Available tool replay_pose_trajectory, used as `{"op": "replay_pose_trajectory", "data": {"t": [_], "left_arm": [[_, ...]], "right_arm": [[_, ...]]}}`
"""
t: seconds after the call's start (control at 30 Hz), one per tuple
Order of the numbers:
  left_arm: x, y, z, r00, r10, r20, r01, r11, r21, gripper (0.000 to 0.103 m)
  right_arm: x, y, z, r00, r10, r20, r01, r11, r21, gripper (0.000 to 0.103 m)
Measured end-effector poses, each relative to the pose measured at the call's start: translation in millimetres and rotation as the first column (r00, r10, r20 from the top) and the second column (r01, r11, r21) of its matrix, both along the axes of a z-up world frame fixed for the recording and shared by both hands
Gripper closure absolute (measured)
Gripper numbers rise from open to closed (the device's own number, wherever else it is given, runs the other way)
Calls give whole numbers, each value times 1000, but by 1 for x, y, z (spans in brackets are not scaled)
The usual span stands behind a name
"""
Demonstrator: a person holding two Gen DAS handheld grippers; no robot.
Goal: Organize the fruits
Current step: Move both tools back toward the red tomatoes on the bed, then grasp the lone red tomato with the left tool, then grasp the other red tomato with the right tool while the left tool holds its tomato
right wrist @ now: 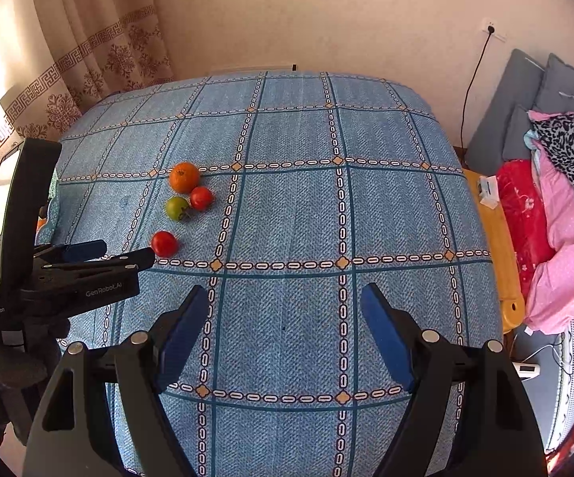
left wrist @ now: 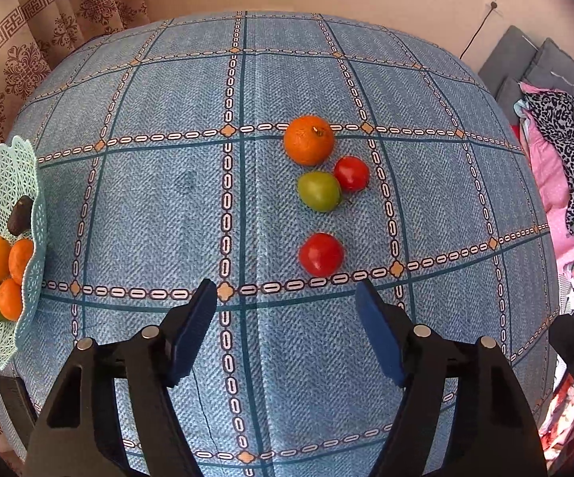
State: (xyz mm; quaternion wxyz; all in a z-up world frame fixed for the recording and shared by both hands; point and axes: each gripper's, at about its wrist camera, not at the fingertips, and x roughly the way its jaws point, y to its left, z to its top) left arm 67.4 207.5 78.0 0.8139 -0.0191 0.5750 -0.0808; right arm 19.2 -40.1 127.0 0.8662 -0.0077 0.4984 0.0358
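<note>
— What are the claws doing?

— The left claw (left wrist: pixel 285 302) hangs above the counter (left wrist: pixel 148 206) with its blue pads spread wide and nothing between them. The right claw (right wrist: pixel 285 306) is likewise gaping and empty, over bare blue checked cloth.

— And the fruit nearest the left one?

— A red tomato (left wrist: pixel 321 254) lies just beyond its fingertips, a little to the right of centre. Past that sit a green tomato (left wrist: pixel 318 191) and a smaller red tomato (left wrist: pixel 351 173), touching each other, and then an orange (left wrist: pixel 309 140) just behind them — all four loose on the cloth.

— Where's the rest?

— In a pale green lattice basket (left wrist: pixel 4 183) at the counter's left edge: several oranges, a couple of green fruits and one dark fruit, which I can't identify.

— Anything from the right wrist view?

— The left claw (right wrist: pixel 126 252) shows in side view at the left, its tips just beside the near red tomato (right wrist: pixel 164 243). Beyond the counter on the right lies a pile of pink and patterned fabric (right wrist: pixel 557 214).
</note>
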Motion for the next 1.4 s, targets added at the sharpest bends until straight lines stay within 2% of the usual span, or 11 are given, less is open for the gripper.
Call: {"op": "replay_pose_trajectory", "data": {"t": [0.17, 0.33, 0.47, 0.57, 0.63, 0.7, 0.73, 0.93, 1.1, 1.17, 1.4], "left_arm": [[12, -11, -13, 1000, 9, -26, -9, 1000, 7, 32], [25, -13, -26, 998, 22, -62, -21, 1000, 7, 42], [31, -16, -33, 998, 22, -62, -22, 1000, -6, 43], [34, -20, -34, 999, 18, -51, -19, 1000, -19, 51], [37, -25, -32, 999, 6, -46, -7, 999, -32, 59], [40, -32, -31, 999, -9, -46, 7, 999, -53, 73], [41, -34, -31, 999, -16, -47, 13, 998, -63, 75], [37, -29, -29, 999, -20, -49, 17, 997, -71, 75], [20, 2, -16, 999, 2, -38, -5, 997, -80, 75], [15, 12, -9, 999, 17, -28, -19, 997, -79, 75], [-1, 43, 13, 998, 55, 18, -54, 997, -47, 75]], "right_arm": [[4, -8, -8, 1000, -4, -23, 4, 1000, -5, 24], [10, -10, -17, 999, 1, -43, -1, 1000, -5, 24], [15, -9, -20, 999, 12, -52, -12, 1000, -5, 24], [18, -8, -22, 998, 16, -57, -16, 1000, -3, 24], [21, -8, -25, 998, 16, -62, -16, 1000, -1, 24], [23, -8, -28, 998, 17, -69, -17, 1000, 3, 25], [25, -6, -30, 997, 19, -73, -19, 1000, 4, 26], [36, 7, -37, 995, 55, -88, -55, 998, 11, 32], [58, 20, -42, 992, 83, -96, -80, 996, 36, 39], [70, 25, -45, 991, 95, -94, -92, 995, 37, 48], [105, 53, -61, 981, 161, -108, -158, 987, 35, 50]]}}
